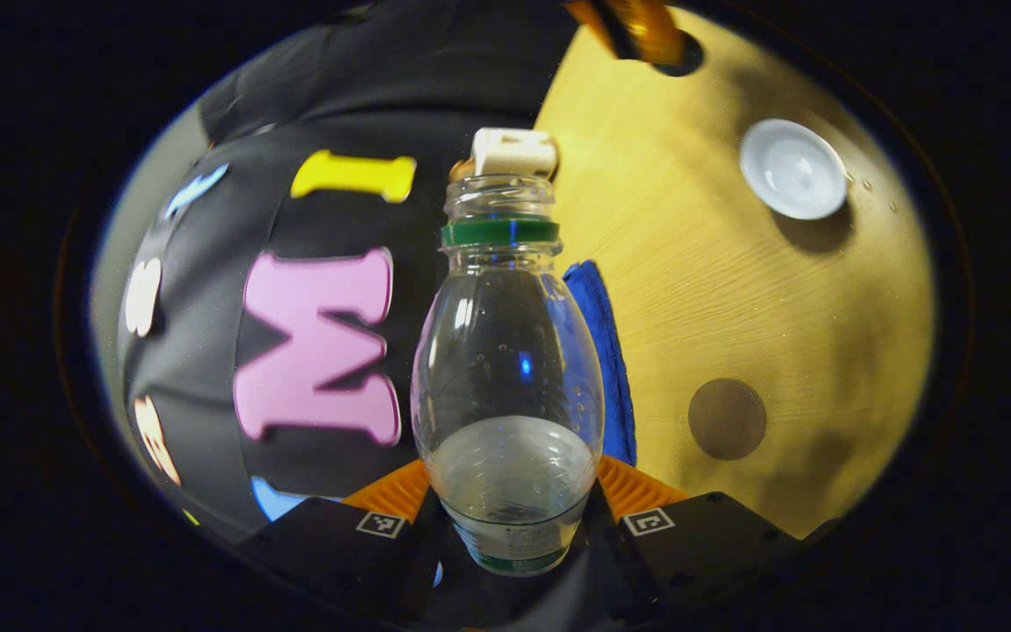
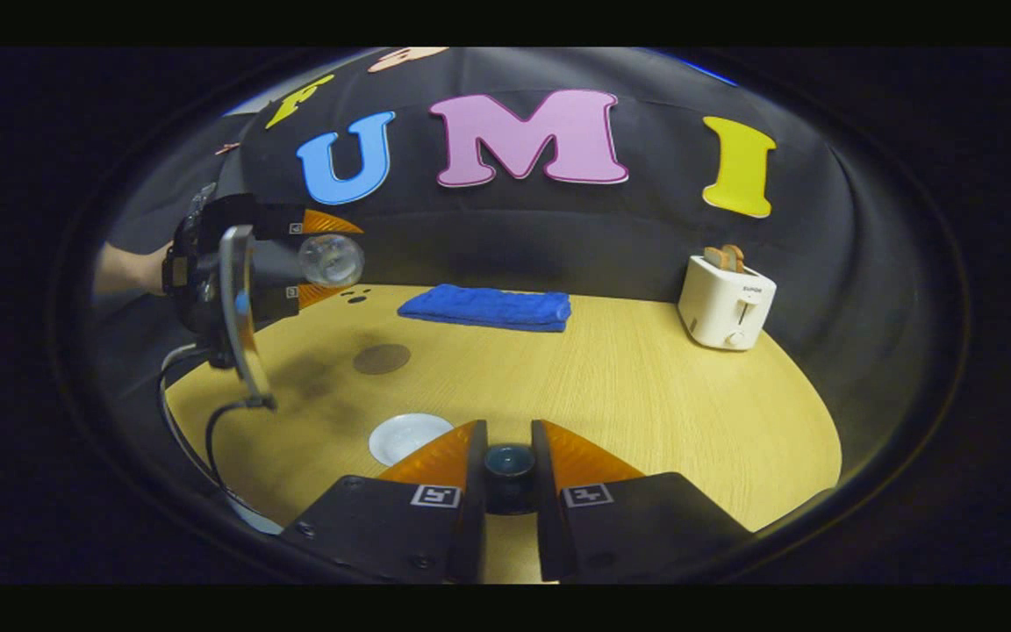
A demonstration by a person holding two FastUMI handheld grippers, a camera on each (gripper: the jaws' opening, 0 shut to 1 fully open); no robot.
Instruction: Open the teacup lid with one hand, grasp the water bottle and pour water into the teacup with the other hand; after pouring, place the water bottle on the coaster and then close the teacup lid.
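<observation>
The left gripper view is rolled sideways, close behind the water bottle [image 1: 506, 369]. The right gripper view looks level, seemingly low, across the table [image 2: 646, 386]. Both show the towel [image 2: 485, 307].

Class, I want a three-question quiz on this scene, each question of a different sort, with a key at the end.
1. True or false: the water bottle has its cap on.
2. Multiple choice: what rests on the brown coaster? A a cup; B nothing; C a spoon.
3. Fill in: the right gripper pinches a small dark knob, while the ___ gripper holds the bottle.

Key: 1 false, the neck is open. 2 B. 3 left.
</observation>
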